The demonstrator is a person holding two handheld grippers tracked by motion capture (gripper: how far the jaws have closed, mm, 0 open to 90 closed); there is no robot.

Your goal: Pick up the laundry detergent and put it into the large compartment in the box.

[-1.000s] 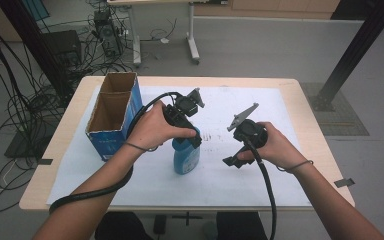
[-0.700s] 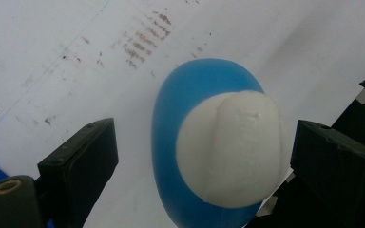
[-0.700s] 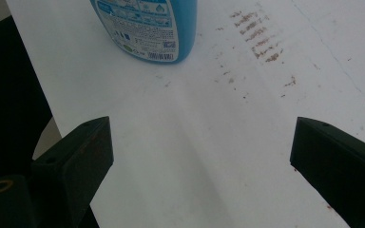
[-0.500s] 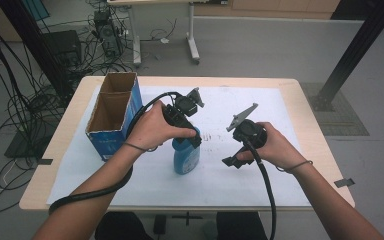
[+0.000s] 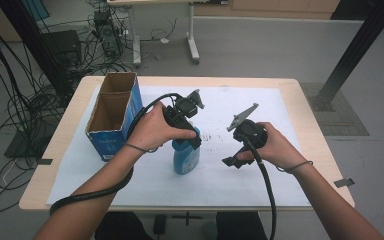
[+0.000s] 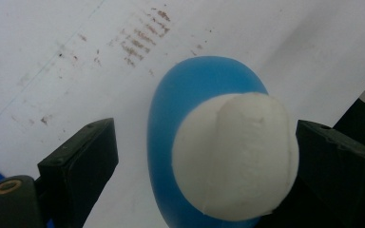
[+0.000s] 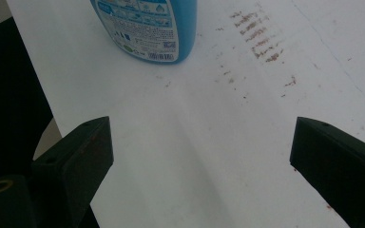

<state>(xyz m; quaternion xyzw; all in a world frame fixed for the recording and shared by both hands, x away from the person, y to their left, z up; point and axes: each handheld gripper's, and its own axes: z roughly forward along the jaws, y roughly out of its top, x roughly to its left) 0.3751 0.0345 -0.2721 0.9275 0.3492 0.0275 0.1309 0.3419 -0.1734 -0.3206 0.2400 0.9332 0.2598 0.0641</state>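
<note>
Blue bottle (image 5: 185, 157) with white cap (image 6: 235, 154): upright on the white sheet (image 5: 220, 175) covering the table (image 5: 314, 145), just right of the open blue cardboard box (image 5: 111, 117). Left gripper (image 6: 204, 156): directly above the bottle, fingers spread wide to either side of the cap, one close against it, contact not clear. Right gripper (image 7: 199, 156): over bare sheet right of the bottle, fingers wide, holding nothing.
</note>
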